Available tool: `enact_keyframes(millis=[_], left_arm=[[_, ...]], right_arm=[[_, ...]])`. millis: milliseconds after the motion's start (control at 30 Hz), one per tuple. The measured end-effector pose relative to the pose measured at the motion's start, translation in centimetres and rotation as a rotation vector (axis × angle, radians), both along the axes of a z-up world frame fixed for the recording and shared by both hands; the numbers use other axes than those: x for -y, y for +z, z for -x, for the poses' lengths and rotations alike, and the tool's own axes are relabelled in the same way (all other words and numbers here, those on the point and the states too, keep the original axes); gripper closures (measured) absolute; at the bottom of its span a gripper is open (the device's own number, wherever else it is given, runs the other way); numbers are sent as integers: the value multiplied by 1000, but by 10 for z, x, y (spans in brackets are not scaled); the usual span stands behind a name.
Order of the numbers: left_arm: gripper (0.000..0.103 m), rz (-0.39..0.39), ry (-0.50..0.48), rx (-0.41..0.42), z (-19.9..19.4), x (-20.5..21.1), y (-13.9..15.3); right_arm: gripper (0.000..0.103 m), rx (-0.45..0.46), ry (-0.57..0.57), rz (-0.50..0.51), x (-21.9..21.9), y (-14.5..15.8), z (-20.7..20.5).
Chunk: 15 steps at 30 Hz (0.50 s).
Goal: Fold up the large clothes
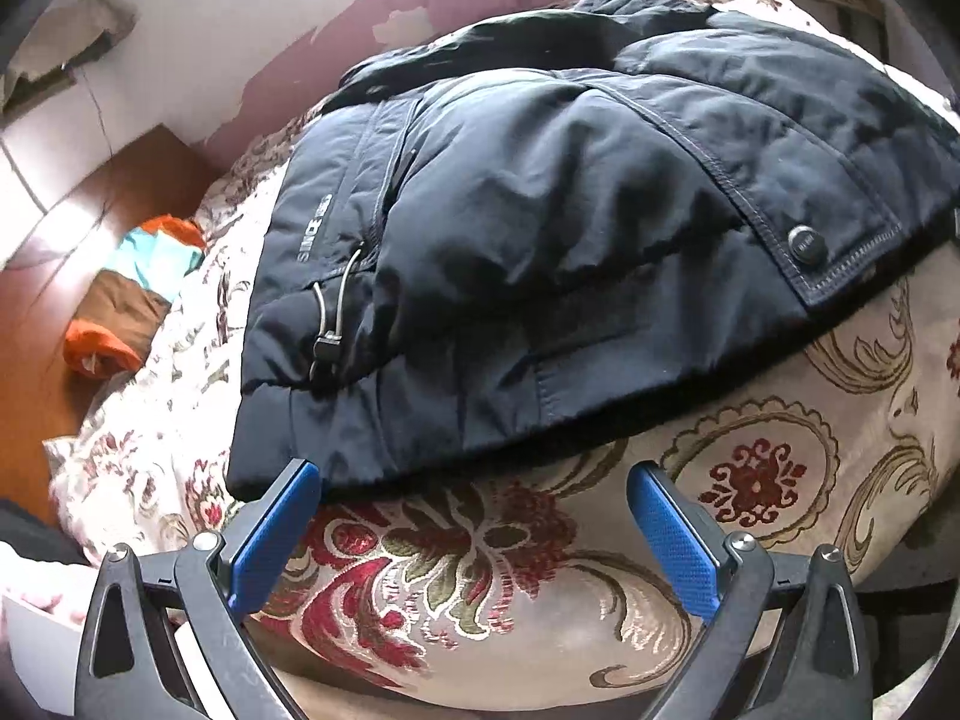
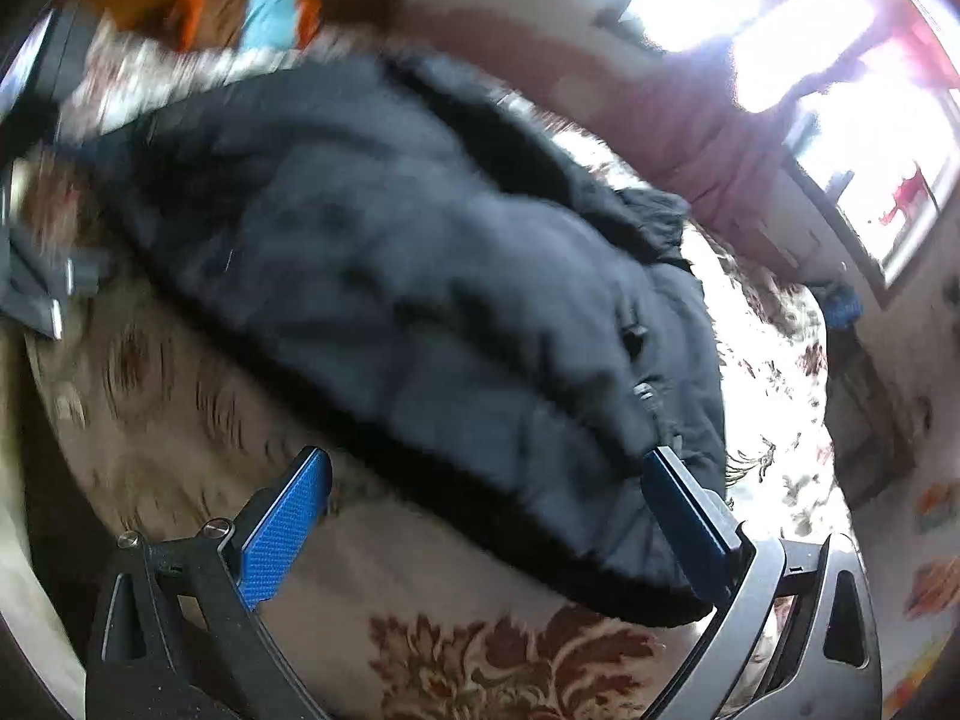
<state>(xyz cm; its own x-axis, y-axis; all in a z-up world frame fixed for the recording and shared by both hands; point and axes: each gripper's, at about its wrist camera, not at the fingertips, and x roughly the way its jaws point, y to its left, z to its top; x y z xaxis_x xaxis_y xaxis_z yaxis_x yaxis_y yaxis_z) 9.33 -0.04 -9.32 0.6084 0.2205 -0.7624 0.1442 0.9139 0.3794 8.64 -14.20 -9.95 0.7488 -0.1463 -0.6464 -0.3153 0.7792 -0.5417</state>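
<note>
Left hand-held gripper (image 1: 474,480) jaws wide apart, right hand-held gripper (image 2: 486,468) likewise

we see right wrist view smeared by motion blur, jacket (image 2: 420,300) detail unreadable there, its 3 o'clock edge cut off in left view, snap button (image 1: 803,239) lettering too small

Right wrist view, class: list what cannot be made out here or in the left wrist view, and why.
- Right wrist: jacket seams and fastenings, motion blur.
- Right wrist: outside the window, glare.
- Left wrist: jacket's far end, cut off.
- Left wrist: snap button lettering, too small.
</note>
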Motion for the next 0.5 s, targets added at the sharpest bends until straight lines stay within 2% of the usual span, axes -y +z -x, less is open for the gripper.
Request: enact_keyframes(millis=[100,200,267,333,500], left_arm=[[0,57,0,12,2,-5,6],[0,93,-16,16,4,-7,9],[0,89,-26,4,5,-4,7],[0,72,-30,-12,3,-2,3],[0,77,-45,18,8,-1,9]], right_arm=[[2,21,23,173,-19,-20,3],[2,81,23,262,-32,-32,-3],[2,140,3,312,-34,-36,-8],[2,193,-27,275,-30,-24,-15],[5,219,-43,31,-11,24,-18]])
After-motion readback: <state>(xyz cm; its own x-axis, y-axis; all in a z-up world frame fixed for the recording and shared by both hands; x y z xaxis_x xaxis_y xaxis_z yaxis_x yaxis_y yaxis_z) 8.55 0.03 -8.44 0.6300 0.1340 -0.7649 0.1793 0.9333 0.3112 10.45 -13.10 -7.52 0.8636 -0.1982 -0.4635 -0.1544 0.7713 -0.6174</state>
